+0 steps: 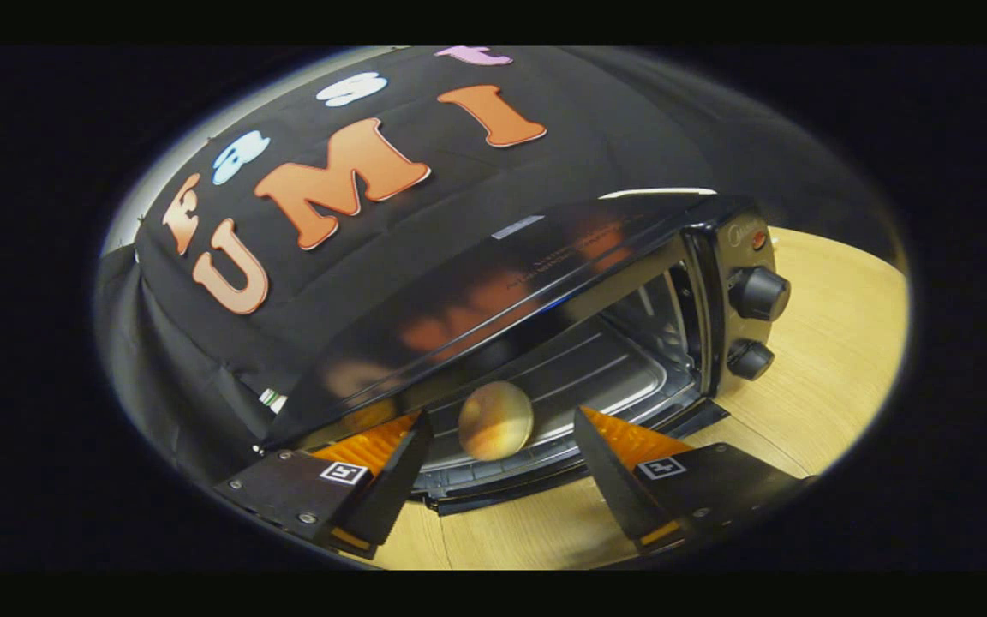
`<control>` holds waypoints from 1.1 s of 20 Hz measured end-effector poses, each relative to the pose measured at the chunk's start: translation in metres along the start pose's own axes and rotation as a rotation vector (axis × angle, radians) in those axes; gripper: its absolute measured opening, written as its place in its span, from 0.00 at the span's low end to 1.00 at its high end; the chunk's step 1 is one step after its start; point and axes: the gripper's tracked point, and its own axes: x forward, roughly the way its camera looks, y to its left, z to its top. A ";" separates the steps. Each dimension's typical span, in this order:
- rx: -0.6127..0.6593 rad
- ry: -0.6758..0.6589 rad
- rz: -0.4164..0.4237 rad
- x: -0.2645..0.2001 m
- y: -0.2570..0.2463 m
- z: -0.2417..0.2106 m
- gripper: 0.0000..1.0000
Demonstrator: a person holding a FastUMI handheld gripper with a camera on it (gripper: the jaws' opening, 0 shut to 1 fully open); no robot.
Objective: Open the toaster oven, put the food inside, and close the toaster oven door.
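The black toaster oven [545, 257] stands on the wooden table just ahead of me, seen tilted. Its door [493, 493] is folded down flat at the front, so the metal rack [579, 377] inside is in sight. A round tan bun-like food [495, 420] rests at the front lip of the oven cavity. My gripper [500, 428] is open. Its fingers [373, 450] stand wide on either side of the food, with a gap on each side and no contact.
Two black knobs [759, 293] sit on the oven's control panel beside the cavity. The light wooden table [836, 343] stretches out past that panel and under my fingers. The booth's black cloth wall [202, 360] rises close behind the oven.
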 end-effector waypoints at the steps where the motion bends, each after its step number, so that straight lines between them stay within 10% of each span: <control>1: -0.025 0.003 -0.004 -0.006 -0.002 -0.002 0.99; 22: -0.448 0.126 -0.145 -0.148 -0.076 -0.080 0.99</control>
